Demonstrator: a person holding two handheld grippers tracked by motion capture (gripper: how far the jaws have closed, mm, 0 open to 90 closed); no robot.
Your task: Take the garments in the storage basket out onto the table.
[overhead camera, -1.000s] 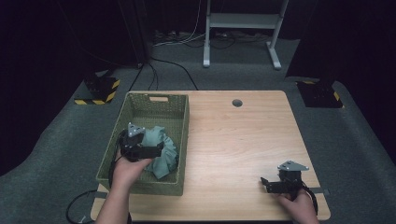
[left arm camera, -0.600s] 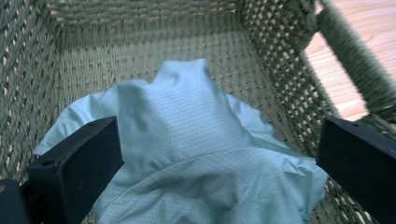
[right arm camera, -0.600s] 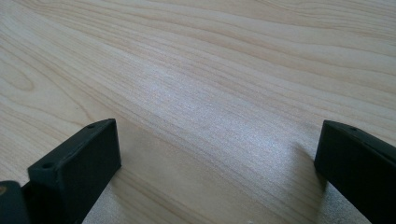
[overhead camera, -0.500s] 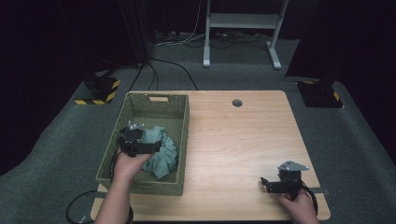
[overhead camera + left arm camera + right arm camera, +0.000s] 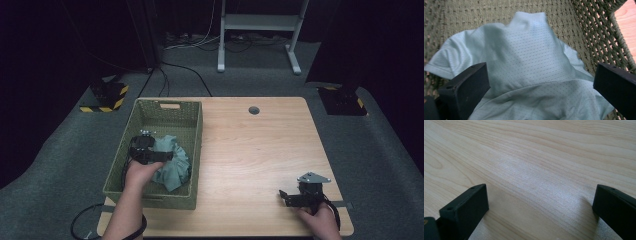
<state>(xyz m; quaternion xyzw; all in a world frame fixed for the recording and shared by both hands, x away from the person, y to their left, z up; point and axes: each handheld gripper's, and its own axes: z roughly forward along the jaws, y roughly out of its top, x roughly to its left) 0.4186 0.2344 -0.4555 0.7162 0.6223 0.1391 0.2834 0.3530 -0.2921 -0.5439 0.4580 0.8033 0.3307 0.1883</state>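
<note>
Inside the basket (image 5: 192, 145), the crumpled shirt (image 5: 172, 162) lies right under and ahead of the left gripper (image 5: 165, 156), whose jaws gape wide astride it, while the right gripper (image 5: 287, 197), likewise agape, rests well apart on the table (image 5: 260, 150).

Wooden table (image 5: 250, 150) — green woven basket (image 5: 192, 130) at its left; right gripper (image 5: 287, 197) near-right.

table (image 5: 260, 150): light wood, grommet hole (image 5: 254, 110) near far edge | hazard-striped block (image 5: 106, 97) on floor, left
</note>
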